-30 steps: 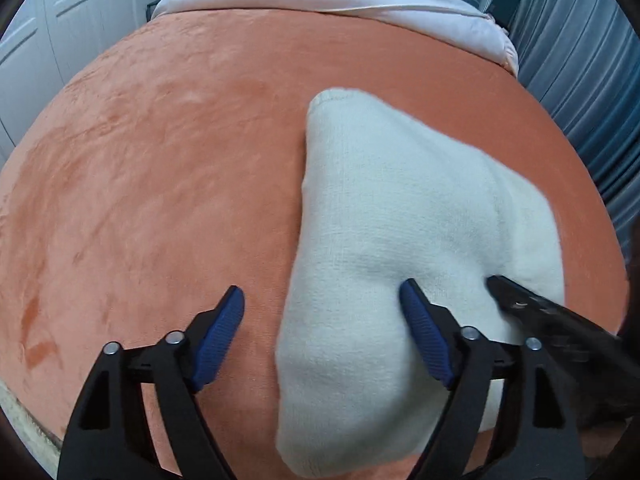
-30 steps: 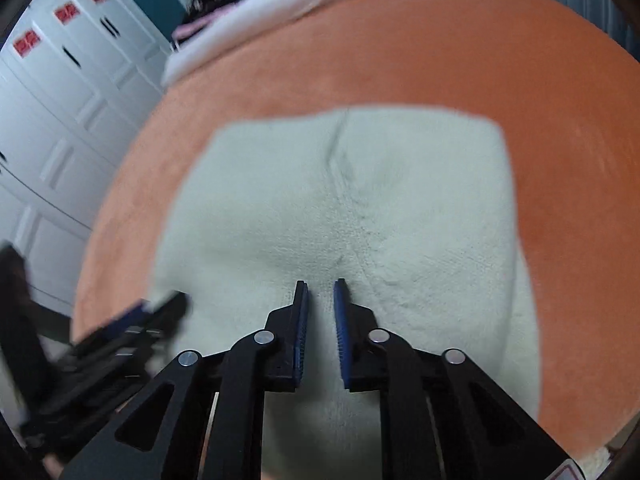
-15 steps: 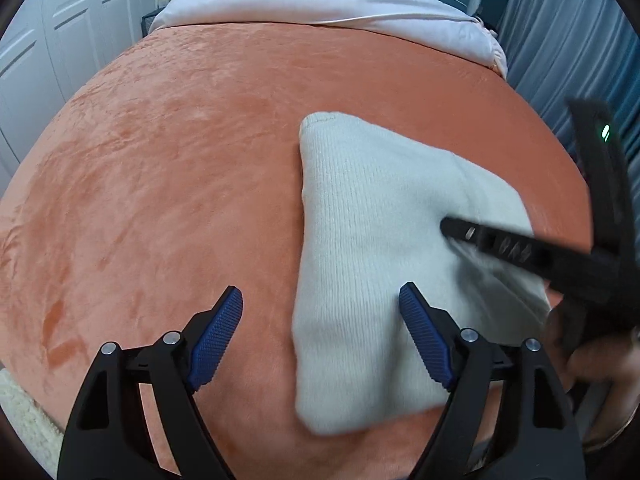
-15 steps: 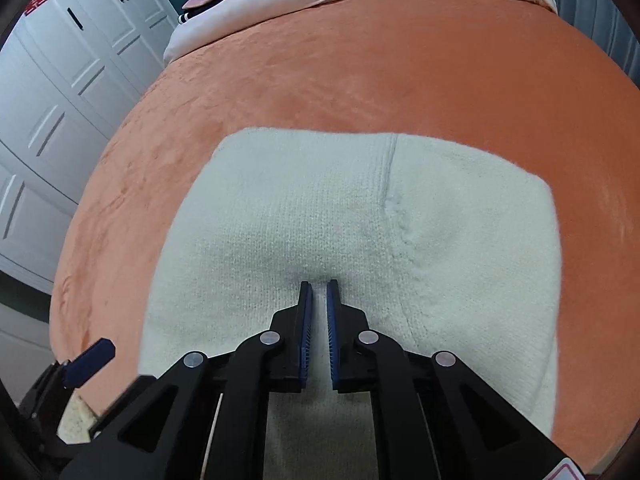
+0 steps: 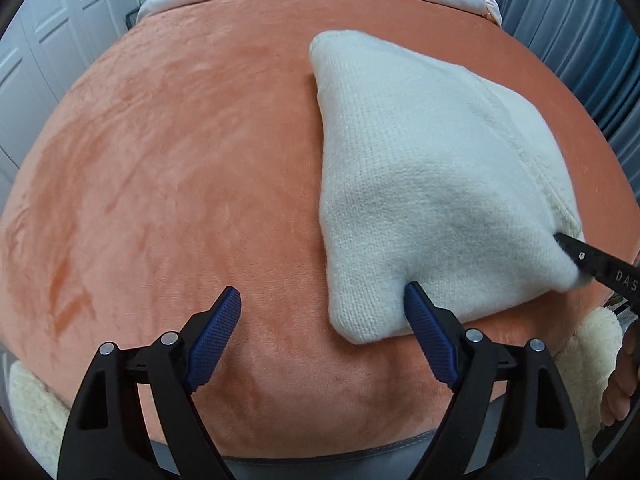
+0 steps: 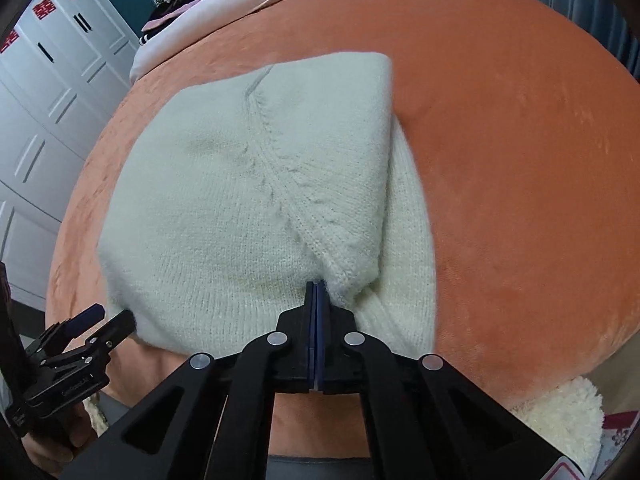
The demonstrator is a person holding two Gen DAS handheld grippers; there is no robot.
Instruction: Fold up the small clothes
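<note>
The cream knit (image 6: 256,208) is lying folded on the orange blanket (image 5: 160,168), sitting right of centre in the left view and filling the middle of the right view. Right gripper (image 6: 316,292) is clamped tight, pinching the near edge of the knit at bottom centre. Left gripper (image 5: 320,312) is wide open, gripping nothing, with one finger (image 5: 424,332) pressed against the knit's near corner. Looks soft, fluffy and floppy, light too, so it'll sag and stretch. I'd grab near edges or corners, through both layers.
</note>
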